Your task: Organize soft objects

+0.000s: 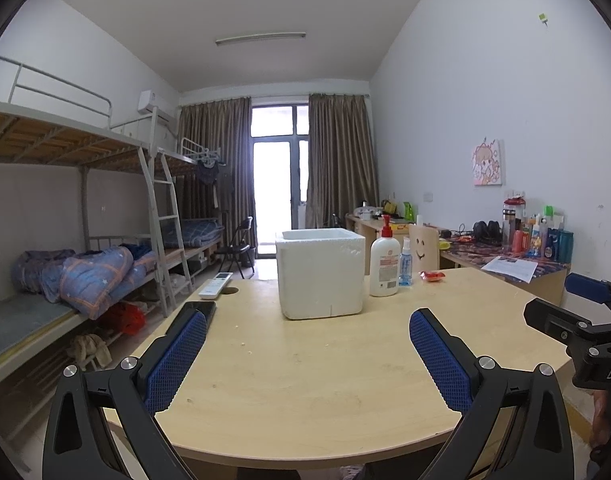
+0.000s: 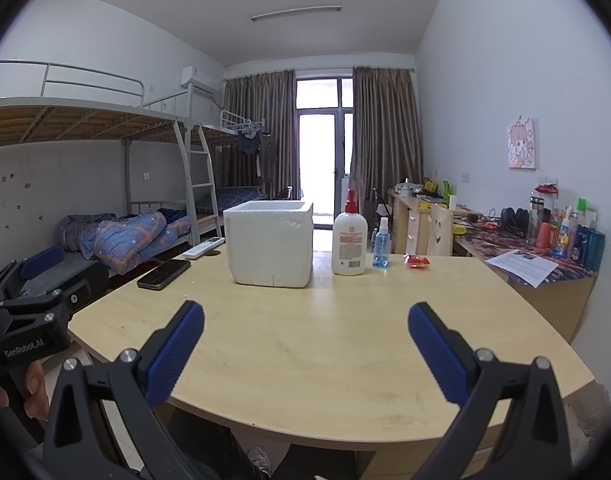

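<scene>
Wooden table [image 2: 325,340] fills the foreground; white foam box [image 2: 270,243] stands at its far middle, lotion bottle [image 2: 348,240] just right, red soft packet [image 2: 417,261] farther right. Left gripper [image 1: 307,346] and right gripper [image 2: 305,340] hover spread wide, empty.

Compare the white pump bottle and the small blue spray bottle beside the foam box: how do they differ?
The white pump bottle is much taller and wider than the blue spray bottle. The pump bottle is opaque white with a red pump top and a printed label; the spray bottle is clear blue with a pale nozzle. The pump bottle stands nearer the foam box. Both stand upright on the table, untouched.
</scene>
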`<action>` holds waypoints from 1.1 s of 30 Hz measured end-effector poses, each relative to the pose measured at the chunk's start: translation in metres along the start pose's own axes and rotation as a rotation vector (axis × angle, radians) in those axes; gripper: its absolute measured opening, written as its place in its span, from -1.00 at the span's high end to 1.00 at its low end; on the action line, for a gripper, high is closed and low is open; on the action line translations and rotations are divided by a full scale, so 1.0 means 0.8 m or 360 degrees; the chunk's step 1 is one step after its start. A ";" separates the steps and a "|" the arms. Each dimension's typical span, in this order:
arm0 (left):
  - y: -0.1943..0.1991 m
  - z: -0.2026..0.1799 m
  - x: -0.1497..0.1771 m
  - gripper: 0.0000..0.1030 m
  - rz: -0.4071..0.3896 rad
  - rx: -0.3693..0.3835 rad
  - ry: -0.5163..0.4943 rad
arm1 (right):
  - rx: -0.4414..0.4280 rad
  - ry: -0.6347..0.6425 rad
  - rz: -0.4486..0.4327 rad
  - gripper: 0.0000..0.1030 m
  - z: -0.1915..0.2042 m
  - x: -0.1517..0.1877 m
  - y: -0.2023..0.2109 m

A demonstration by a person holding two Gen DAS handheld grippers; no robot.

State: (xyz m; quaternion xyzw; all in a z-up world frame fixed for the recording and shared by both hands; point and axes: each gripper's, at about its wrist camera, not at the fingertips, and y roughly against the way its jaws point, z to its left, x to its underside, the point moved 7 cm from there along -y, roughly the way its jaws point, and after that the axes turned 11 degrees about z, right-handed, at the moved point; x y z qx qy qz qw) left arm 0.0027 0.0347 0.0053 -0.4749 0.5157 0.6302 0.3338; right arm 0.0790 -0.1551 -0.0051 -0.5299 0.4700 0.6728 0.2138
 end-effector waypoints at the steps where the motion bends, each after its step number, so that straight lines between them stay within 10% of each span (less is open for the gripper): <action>1: 0.000 0.000 0.000 -0.98 -0.0002 0.0002 0.0003 | 0.0001 0.0000 0.0000 -1.00 0.000 0.001 -0.001; 33: 0.000 -0.006 0.002 -0.98 0.0003 0.0017 -0.0023 | 0.0002 -0.0005 0.0012 -1.00 0.000 0.006 -0.003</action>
